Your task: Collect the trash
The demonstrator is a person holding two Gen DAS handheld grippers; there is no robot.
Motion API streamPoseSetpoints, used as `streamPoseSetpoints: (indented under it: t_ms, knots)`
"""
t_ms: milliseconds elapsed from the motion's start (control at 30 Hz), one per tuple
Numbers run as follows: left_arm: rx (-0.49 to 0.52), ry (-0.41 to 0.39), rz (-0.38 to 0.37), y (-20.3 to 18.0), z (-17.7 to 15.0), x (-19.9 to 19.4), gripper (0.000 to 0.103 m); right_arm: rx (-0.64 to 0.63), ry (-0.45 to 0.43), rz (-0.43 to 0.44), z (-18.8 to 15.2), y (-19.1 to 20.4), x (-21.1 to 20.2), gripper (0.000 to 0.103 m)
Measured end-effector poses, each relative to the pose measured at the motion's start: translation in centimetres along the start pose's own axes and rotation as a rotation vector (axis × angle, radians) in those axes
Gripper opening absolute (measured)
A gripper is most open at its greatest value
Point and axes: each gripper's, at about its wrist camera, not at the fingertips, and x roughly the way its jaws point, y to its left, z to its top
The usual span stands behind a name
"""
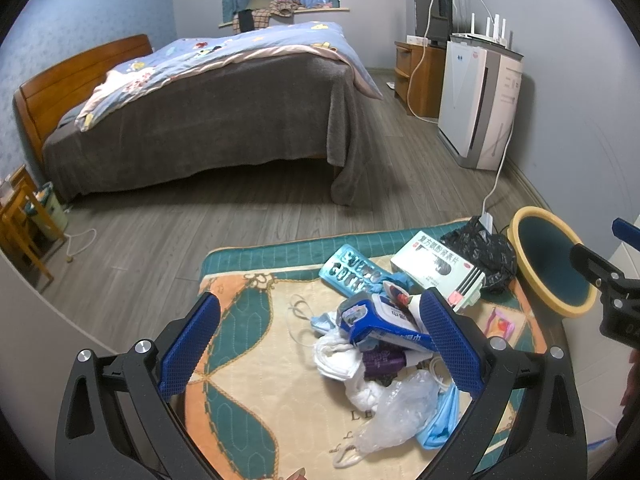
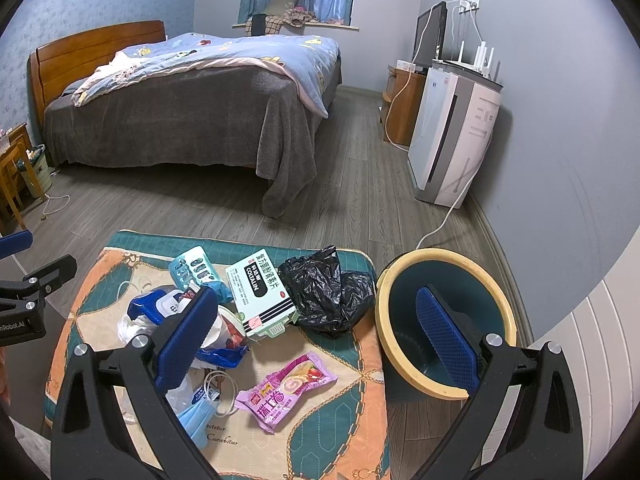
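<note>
Bedroom, grey wood floor; low table under teal-orange quilted cloth (image 2: 344,364). Left gripper (image 1: 320,336) spread wide, empty, over central trash heap: torn blue-white wrapper (image 1: 384,324), clear plastic bag (image 1: 400,404). Right gripper (image 2: 316,336) agape, empty, over pink snack packet (image 2: 284,392) near front edge. Yellow-rimmed teal bin (image 2: 400,344) on floor beside table's right edge.
</note>
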Motion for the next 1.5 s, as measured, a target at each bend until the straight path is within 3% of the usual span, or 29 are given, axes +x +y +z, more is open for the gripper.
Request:
streamPoseSetpoints:
  t_ms: [167, 300, 433, 600, 767, 867, 933, 1067, 1133, 1200, 1267, 1367, 1500]
  knots:
    - [-0.031, -0.004, -0.031, 0.3, -0.6, 0.0, 0.099, 0.036, 0.024, -0.003, -0.3, -0.6, 0.5, 0.098]
    - [-0.044, -0.006, -0.032, 0.5, -1.0, 0.3, 0.099, 0.117, 0.113, 0.039, -1.3, -1.6, 2.4, 0.098]
    - [-0.032, -0.023, 0.007, 0.7, -0.8, 1.3, 0.099, 0.138, 0.214, 0.013, -2.0, -2.1, 4.4, 0.098]
    - [-0.003, 0.057, 0.001, 0.5, -0.6, 4.2, 0.099, 0.179, 0.321, 0.035, -3.3, -2.1, 7.3, 0.097]
    - [-0.037, 0.152, -0.033, 0.9, -1.3, 6.9, 0.099, 0.236, 0.412, 0.045, -5.2, -1.8, 10.3, 0.097]
    - [0.007, 0.138, -0.012, 0.4, -1.1, 7.2, 0.099, 0.262, 0.469, 0.052, -6.4, -1.5, 12.2, 0.097]
    - [0.026, 0.122, -0.039, 0.0, -0.9, 7.2, 0.099, 0.276, 0.505, 0.065, -7.3, -1.2, 13.3, 0.093]
    - [0.074, 0.119, -0.047, -1.1, -0.7, 7.5, 0.099, 0.319, 0.584, 0.106, -9.3, -0.7, 15.4, 0.078]
    - [0.097, 0.125, -0.059, -1.8, -0.7, 7.8, 0.099, 0.339, 0.61, 0.112, -9.9, -0.7, 15.9, 0.059]
    - [0.114, 0.13, -0.071, -2.4, -0.7, 8.1, 0.099, 0.337, 0.609, 0.085, -9.5, -1.2, 15.6, 0.029]
    - [0.117, 0.132, -0.086, -2.9, -0.5, 8.3, 0.099, 0.378, 0.605, 0.112, -8.7, -2.1, 14.9, 0.009]
    - [0.118, 0.136, -0.116, -4.1, 0.1, 8.7, 0.099, 0.364, 0.587, 0.12, -6.8, -3.5, 13.5, 0.007]
    - [0.139, 0.137, -0.159, -6.6, 0.9, 9.6, 0.099, 0.294, 0.492, 0.131, -3.5, -5.9, 11.5, 0.007]
